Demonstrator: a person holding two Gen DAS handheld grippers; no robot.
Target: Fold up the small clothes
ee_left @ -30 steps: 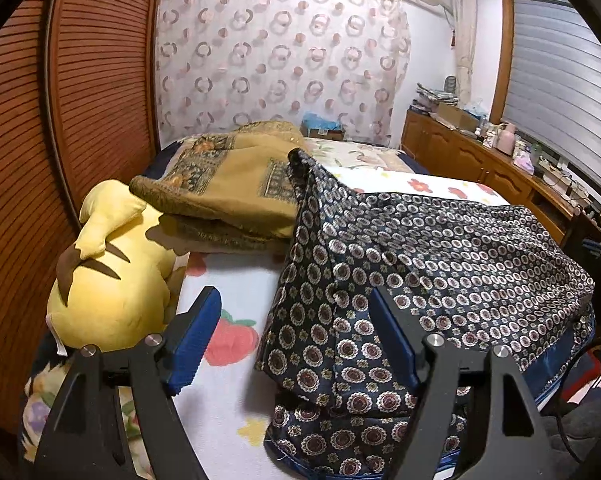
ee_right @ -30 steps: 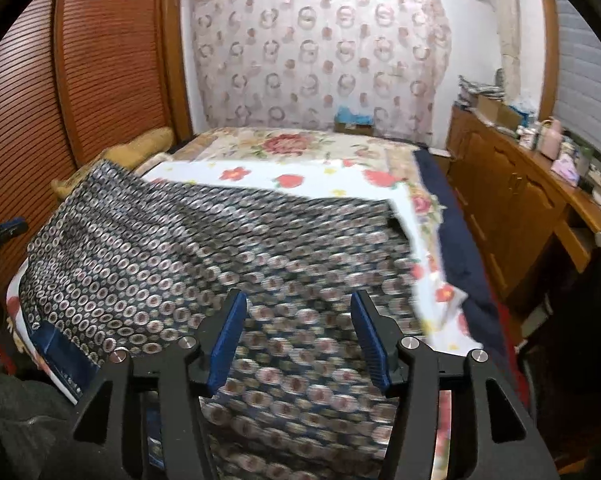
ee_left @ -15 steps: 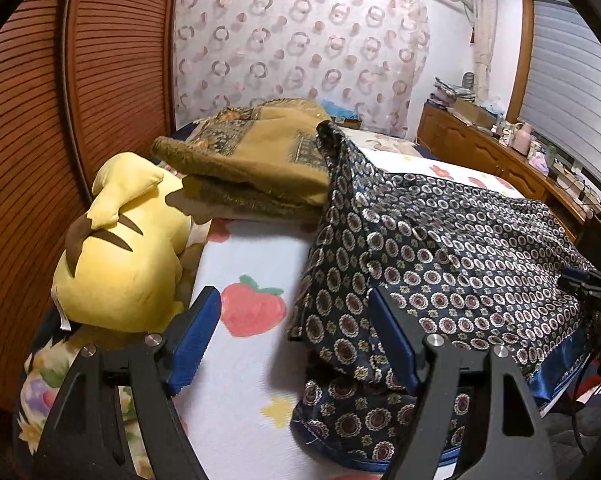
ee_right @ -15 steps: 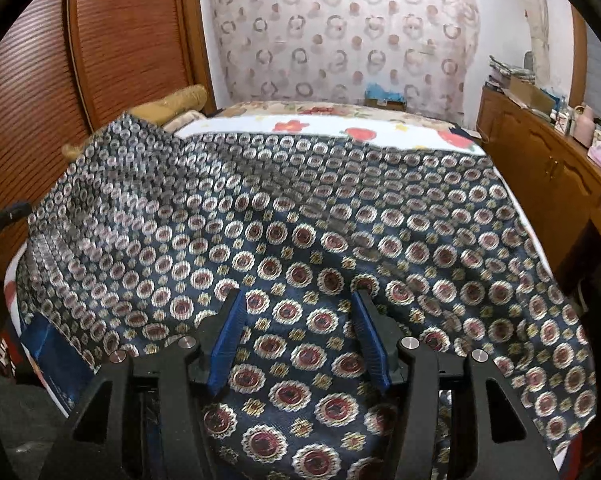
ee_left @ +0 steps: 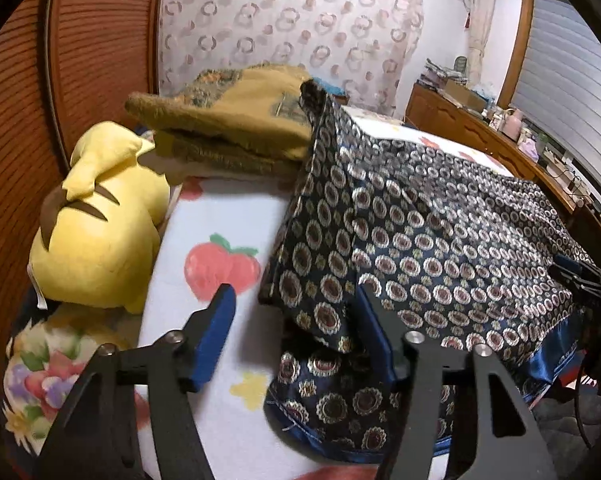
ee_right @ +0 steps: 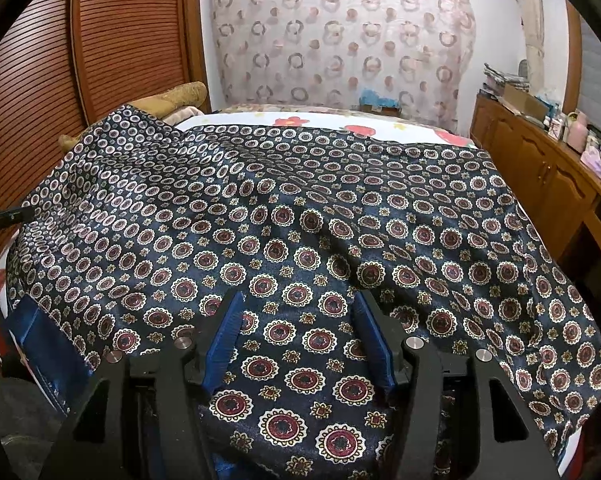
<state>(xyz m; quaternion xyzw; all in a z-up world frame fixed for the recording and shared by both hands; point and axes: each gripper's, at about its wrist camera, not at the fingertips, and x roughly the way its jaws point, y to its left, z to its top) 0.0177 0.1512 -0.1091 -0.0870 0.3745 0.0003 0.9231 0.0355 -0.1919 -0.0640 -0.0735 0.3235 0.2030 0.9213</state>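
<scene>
Left gripper [ee_left: 292, 300]: jaws apart and just now closing; a hanging corner of the garment [ee_left: 440, 240] sits between the blue pads, against the right one, but the left pad stands clear over the sheet, so nothing is clamped yet. Right gripper [ee_right: 298, 320]: jaws apart, released, with the patterned cloth lying under and between the pads, not pinched.

Garment: navy satin with red-and-white medallions, spread wide over the bed [ee_left: 220, 224], reaching the near edge and the right edge. A plain blue hem band [ee_right: 46, 344] shows at its near left corner in the right wrist view. Its far left corner is peaked up against a folded tan blanket [ee_left: 236, 128].

Bed: white sheet with fruit prints, bare along the left side. A yellow plush toy [ee_left: 96, 236] lies at the left edge, just beside the blanket. A wooden cabinet [ee_right: 540, 172] runs along the right of the bed.
</scene>
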